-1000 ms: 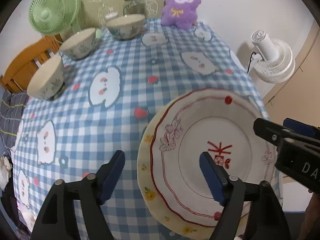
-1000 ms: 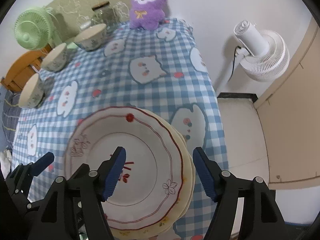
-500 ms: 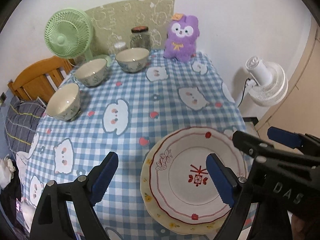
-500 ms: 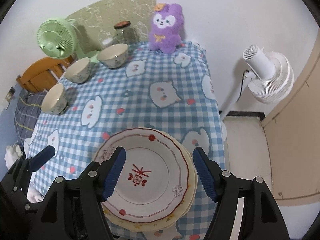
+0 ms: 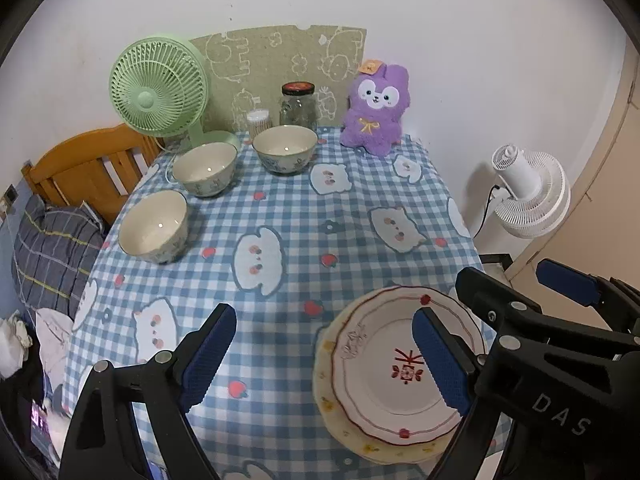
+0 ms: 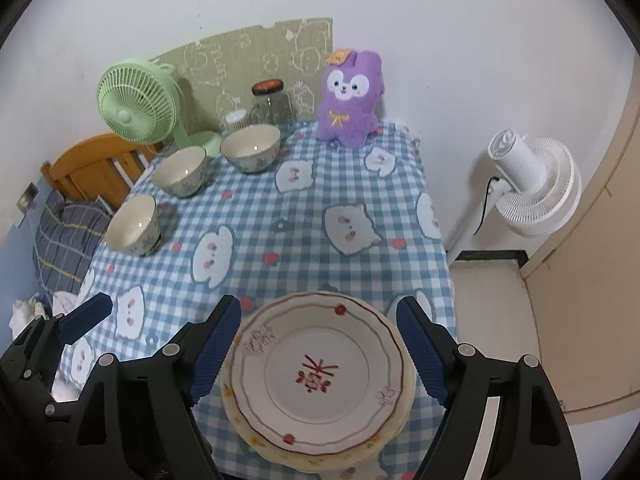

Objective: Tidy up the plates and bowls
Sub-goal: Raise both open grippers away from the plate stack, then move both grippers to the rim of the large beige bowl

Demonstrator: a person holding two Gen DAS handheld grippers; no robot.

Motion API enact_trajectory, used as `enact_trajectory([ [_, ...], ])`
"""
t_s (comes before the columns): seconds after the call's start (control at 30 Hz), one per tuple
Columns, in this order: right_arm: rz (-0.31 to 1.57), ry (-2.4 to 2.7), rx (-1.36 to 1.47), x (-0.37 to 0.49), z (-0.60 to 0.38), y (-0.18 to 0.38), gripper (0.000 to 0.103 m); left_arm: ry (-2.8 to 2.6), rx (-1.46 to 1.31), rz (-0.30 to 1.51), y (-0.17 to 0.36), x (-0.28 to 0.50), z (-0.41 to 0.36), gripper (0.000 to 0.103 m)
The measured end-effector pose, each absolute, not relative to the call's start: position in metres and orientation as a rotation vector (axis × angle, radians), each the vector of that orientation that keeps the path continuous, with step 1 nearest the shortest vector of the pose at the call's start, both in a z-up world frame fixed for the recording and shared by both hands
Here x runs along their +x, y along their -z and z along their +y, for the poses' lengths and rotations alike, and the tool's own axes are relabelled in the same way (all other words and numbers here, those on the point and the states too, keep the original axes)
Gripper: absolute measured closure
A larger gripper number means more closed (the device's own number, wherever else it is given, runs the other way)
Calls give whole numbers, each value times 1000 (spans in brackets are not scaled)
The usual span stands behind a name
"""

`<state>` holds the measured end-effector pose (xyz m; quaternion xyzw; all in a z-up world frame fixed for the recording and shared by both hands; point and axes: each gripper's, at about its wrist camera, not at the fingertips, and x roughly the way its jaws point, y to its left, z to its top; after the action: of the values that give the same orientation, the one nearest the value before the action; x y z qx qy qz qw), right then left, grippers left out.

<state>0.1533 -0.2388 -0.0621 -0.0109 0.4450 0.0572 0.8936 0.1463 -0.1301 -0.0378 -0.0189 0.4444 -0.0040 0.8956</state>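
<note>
The left gripper is held above the desk with its ribbed blue pads spread wide and nothing between them, its black arms cut off by the lower edge of the frame. The right gripper is seen with its jaws opening over the stack of plates, the pads clear of the rim on either side. The stack sits at the near right corner of the desk: a white scalloped plate with a red line border and a red motif lies on top, and only a yellow floral edge of what lies beneath is shown, so the number of plates cannot be made out. The desk is covered by a blue-and-white checked cloth printed with white cat shapes and strawberries. Three glazed ceramic bowls with leafy blue patterns stand apart along the far left side. Behind them a green fan, a lidded glass jar and a fluffy purple plush toy are lined against the wall. A white fan stands on the floor to the right.
</note>
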Motion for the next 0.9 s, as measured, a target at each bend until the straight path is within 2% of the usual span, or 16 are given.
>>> enact_trajectory([
  [0.1,882,-102,-19,152,-224,56,15,14,-27,898,31,147,-116,12],
  [0.47,828,-38,20,155,-164,37,11,70,-16,865,15,156,-56,12],
  [0.9,810,8,34,163,-100,34,11,117,-17,859,12,170,10,12],
])
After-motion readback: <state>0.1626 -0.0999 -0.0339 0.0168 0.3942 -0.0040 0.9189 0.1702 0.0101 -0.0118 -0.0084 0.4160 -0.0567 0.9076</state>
